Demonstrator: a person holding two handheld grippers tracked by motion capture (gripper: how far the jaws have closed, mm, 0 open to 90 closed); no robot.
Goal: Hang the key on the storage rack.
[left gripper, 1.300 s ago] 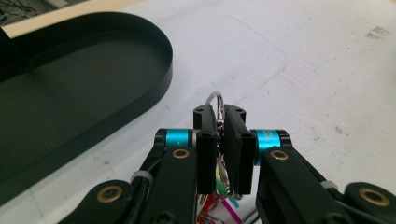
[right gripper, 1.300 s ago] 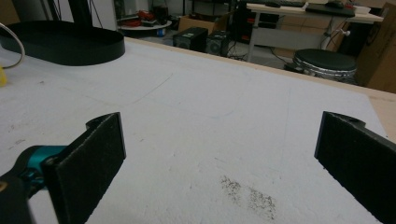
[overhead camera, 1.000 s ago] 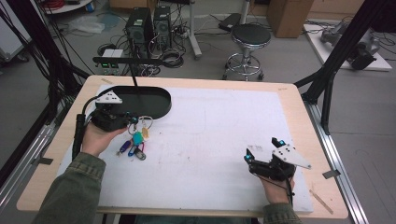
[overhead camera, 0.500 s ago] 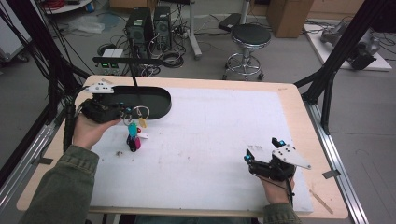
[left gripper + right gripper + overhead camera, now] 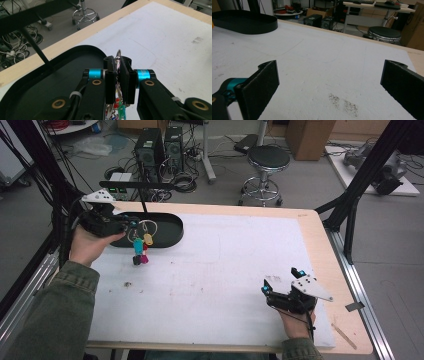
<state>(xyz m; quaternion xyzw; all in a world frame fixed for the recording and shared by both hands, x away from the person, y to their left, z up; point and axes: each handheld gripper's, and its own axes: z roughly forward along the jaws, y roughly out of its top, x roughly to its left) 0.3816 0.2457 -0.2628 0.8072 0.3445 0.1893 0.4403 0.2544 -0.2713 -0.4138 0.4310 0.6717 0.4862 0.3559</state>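
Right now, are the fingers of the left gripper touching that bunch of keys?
Touching. In the left gripper view the fingers are shut on the ring of the bunch of keys, clamped between them.

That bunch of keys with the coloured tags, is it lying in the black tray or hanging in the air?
Hanging. The left gripper is shut on the key ring, and the bunch of keys dangles at the black tray edge.

Colour reference: key bunch, tray, counter and grippers

The key bunch carries yellow, teal, magenta and black tags on silver rings. The tray is black. The counter has a pale wood edge under a white mat with dark speckles. The left gripper and right gripper are black with teal collars and grey top plates. The sleeve is olive green.
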